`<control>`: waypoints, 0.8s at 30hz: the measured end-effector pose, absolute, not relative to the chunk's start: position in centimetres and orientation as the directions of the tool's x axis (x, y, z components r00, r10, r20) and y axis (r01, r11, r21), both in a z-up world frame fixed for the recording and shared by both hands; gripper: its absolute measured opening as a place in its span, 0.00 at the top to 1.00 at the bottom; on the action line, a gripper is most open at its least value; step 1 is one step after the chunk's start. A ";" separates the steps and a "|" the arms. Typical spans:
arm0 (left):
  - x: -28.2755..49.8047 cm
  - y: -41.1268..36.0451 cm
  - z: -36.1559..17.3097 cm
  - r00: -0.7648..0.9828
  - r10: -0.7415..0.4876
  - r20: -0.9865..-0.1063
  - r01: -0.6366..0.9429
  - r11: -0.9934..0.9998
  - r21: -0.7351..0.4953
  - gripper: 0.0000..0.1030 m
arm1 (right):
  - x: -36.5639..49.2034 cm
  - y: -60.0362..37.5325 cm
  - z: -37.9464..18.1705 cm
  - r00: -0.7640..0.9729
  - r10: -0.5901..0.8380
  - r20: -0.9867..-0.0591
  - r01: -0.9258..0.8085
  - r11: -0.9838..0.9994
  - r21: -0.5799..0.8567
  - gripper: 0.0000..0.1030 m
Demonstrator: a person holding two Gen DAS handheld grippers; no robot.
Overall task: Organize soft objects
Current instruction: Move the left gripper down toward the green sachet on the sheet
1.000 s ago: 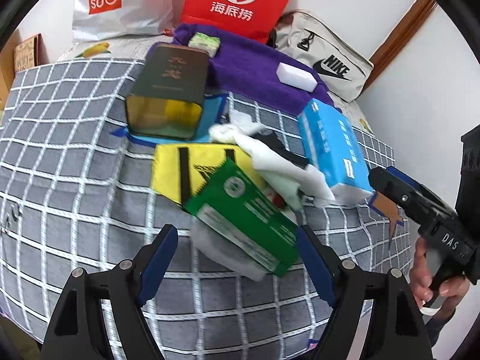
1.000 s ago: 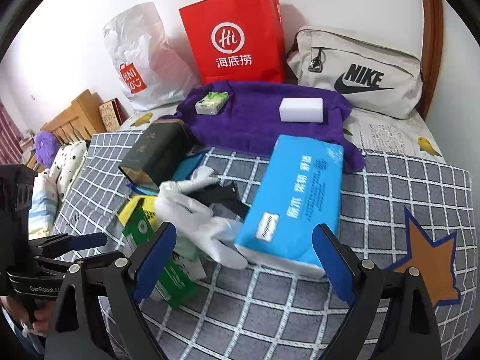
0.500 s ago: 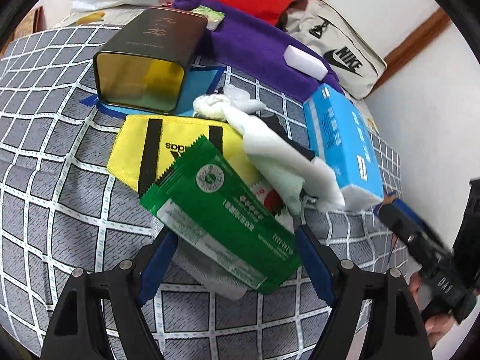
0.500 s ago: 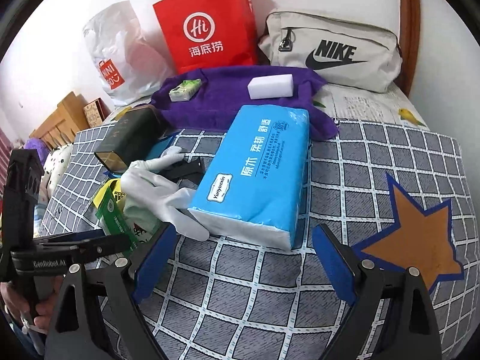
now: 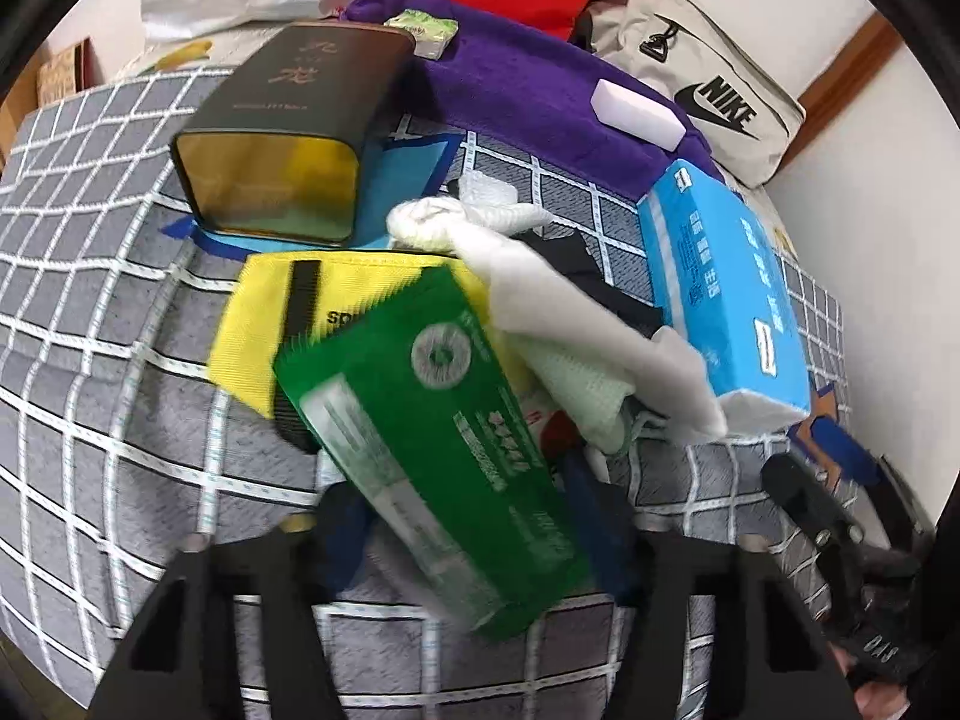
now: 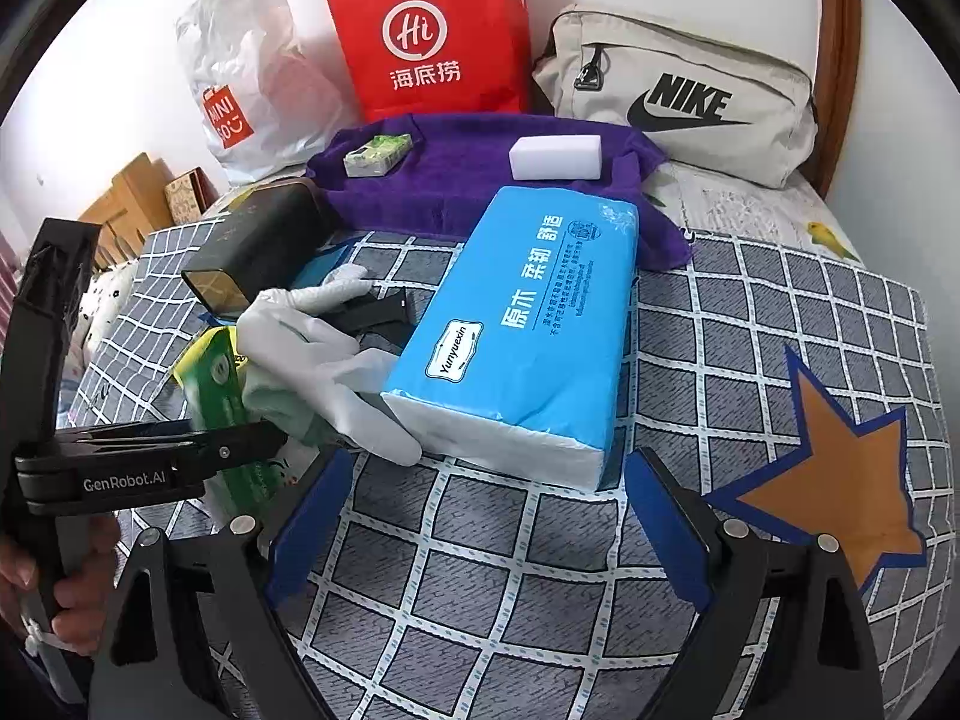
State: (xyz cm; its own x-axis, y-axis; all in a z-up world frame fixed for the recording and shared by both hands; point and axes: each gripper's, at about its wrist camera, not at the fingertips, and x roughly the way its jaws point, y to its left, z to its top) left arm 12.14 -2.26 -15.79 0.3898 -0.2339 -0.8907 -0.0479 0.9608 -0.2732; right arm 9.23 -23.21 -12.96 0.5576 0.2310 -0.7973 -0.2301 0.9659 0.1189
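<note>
A green wipes pack lies tilted on a yellow pouch in a pile on the checked bedspread. My left gripper is open, its blue pads on either side of the pack's near end; the pack also shows in the right wrist view. White gloves and a black item lie beside it. A blue tissue pack lies just ahead of my right gripper, which is open and empty. A white sponge and a small green tissue packet sit on a purple towel.
A dark tin box lies on its side on a blue sheet. A red paper bag, a white Miniso bag and a beige Nike bag stand against the back wall. An orange star patch is on the bedspread at the right.
My left gripper has moved forward and down so the green pack now sits between its fingers. My right gripper has moved closer to the blue tissue pack.
</note>
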 end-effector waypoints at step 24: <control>9.1 1.8 -16.4 0.365 -0.104 -0.925 -0.029 0.992 -0.123 0.33 | 8.6 -21.1 -13.5 0.547 0.229 -0.805 -0.281 0.956 0.082 0.10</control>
